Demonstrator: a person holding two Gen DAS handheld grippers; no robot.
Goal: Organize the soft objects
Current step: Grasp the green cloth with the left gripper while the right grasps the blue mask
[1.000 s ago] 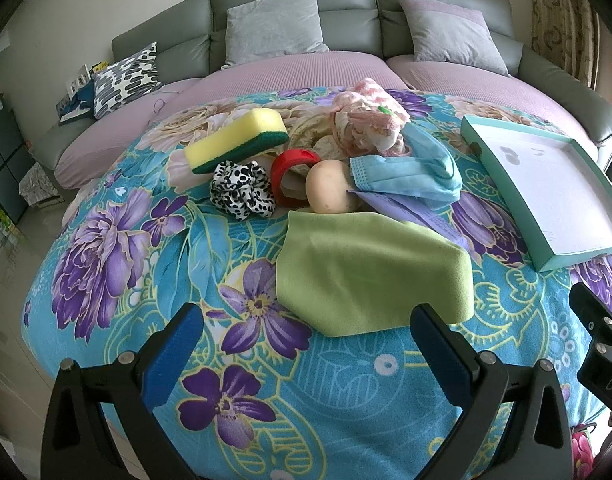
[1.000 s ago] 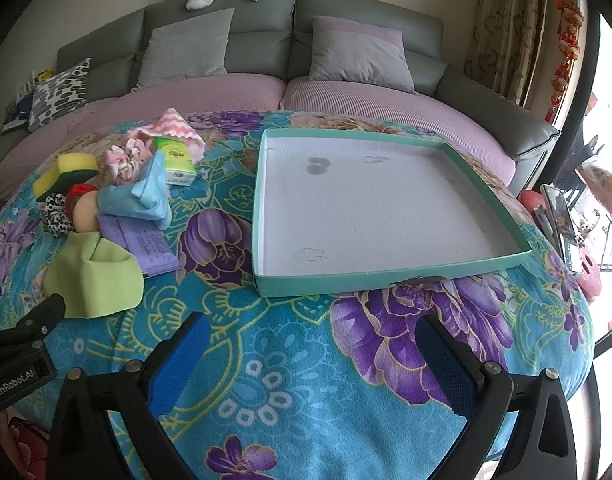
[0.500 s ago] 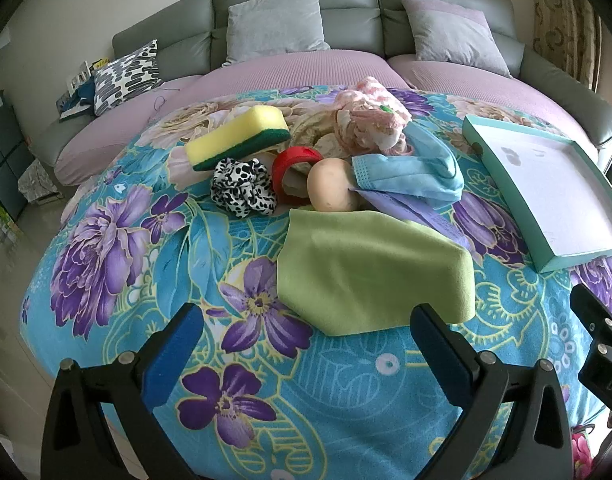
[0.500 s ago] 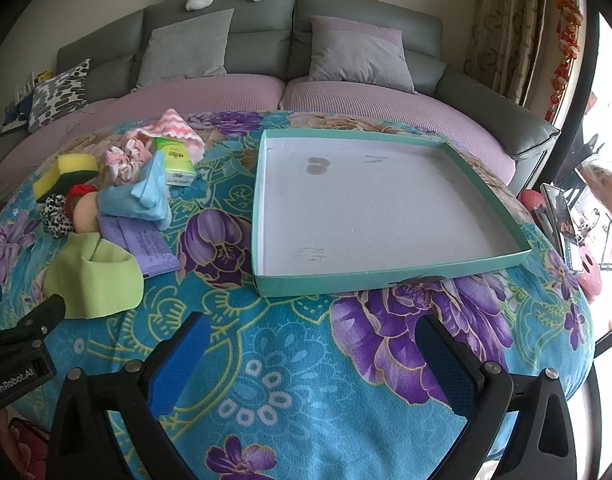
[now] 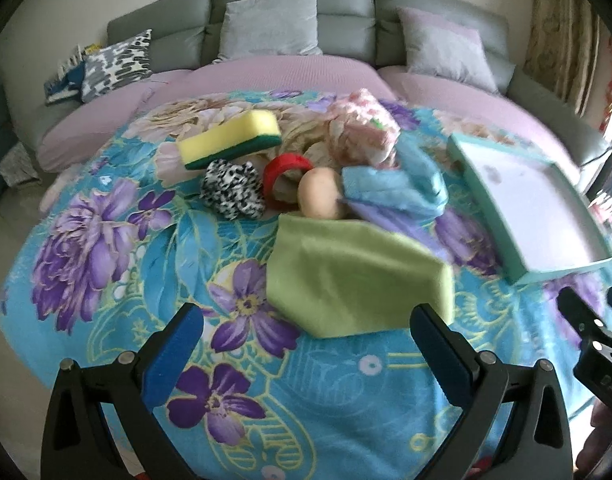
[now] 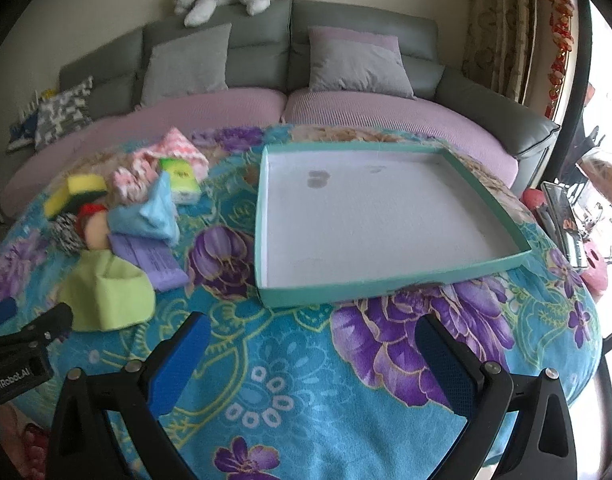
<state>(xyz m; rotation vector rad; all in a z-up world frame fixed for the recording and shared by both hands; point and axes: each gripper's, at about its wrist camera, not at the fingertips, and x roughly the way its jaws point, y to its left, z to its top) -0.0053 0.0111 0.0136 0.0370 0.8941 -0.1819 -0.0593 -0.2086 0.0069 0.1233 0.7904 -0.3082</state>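
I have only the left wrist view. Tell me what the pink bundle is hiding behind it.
Observer: A green tissue pack leans against the pink chevron cloth, seen from the right wrist.
Operator: Give me the tray's state.
Observer: The teal tray holds nothing; only two grey stains mark its white floor.
Operator: Report the right gripper.
Observer: The right gripper is open, over bare blanket short of the tray's near wall.
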